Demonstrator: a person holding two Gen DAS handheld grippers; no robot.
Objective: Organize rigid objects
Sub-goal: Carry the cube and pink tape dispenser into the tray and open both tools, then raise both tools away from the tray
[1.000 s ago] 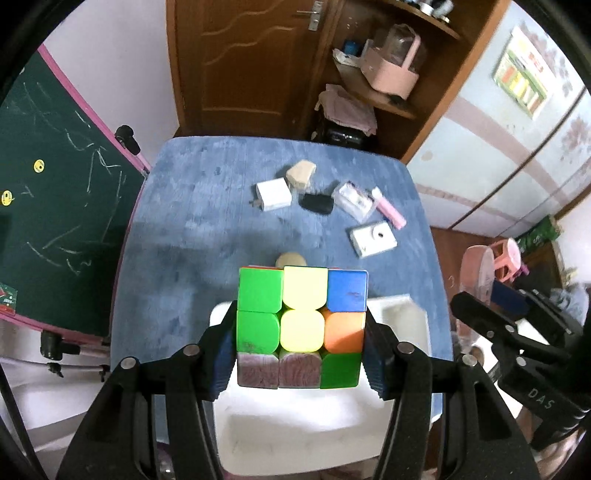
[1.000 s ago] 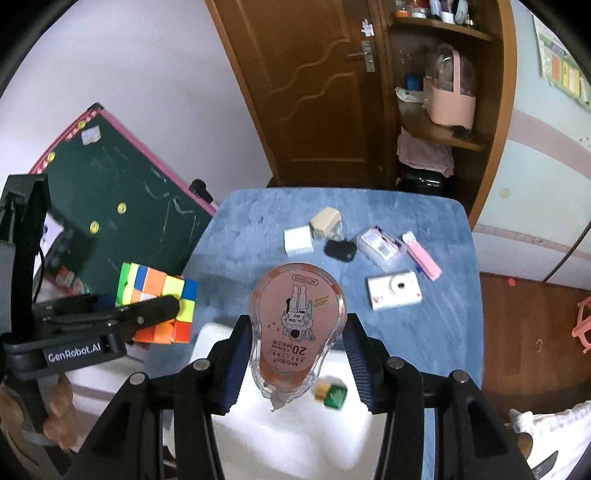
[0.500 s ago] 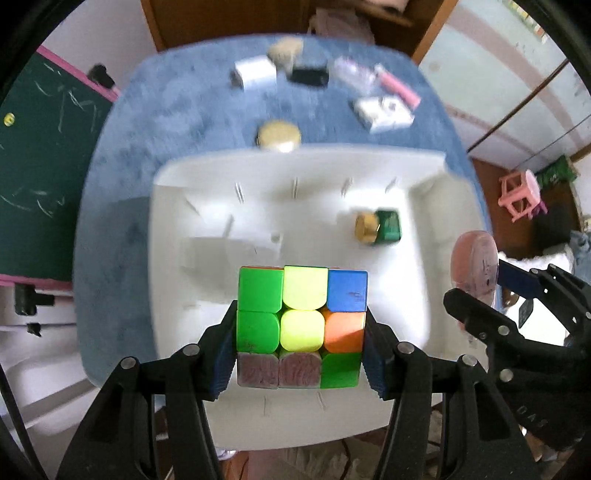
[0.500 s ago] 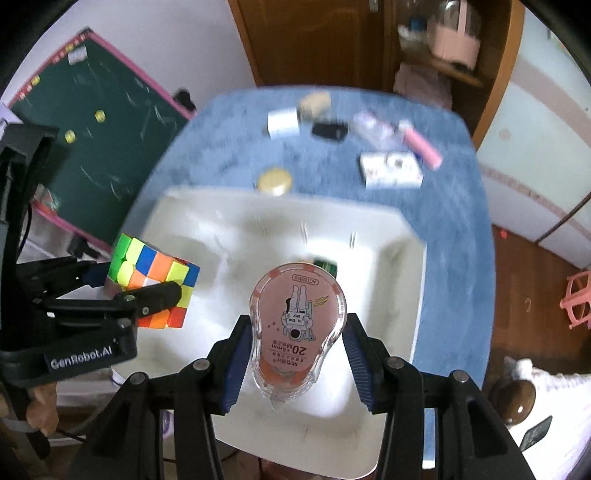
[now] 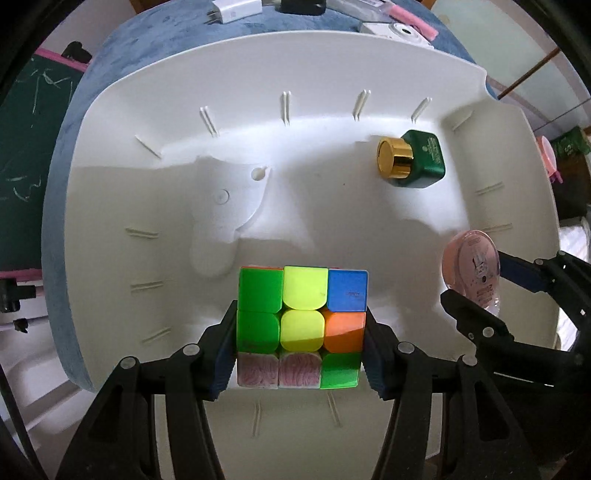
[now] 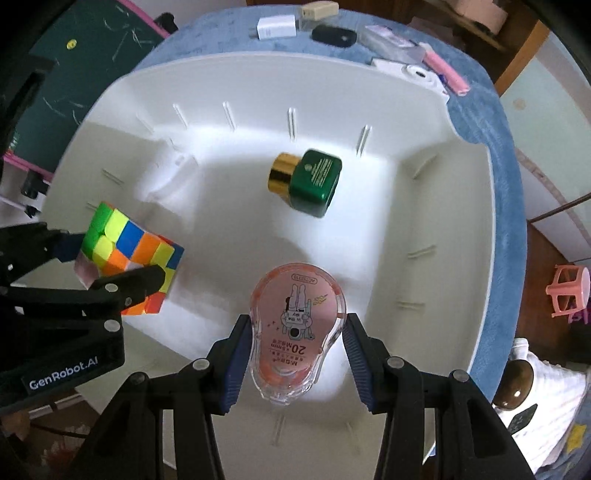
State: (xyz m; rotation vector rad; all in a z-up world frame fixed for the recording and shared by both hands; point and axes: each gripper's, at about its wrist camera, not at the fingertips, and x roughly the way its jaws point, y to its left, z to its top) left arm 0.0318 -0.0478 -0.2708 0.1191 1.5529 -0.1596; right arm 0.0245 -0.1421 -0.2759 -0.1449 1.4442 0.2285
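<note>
Over our blue desk and white tub, left hand-held gripper clamps the cube; right hand-held gripper clamps the tape dispenser.

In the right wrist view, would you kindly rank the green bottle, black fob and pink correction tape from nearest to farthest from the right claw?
1. Pink correction tape, held in the right claw.
2. Green bottle, lying inside the white tub.
3. Black fob, on the blue table beyond the tub.

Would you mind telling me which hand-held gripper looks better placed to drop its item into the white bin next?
Either; slightly the left: its cube hangs over bare bin floor, clear of the green bottle.
</note>
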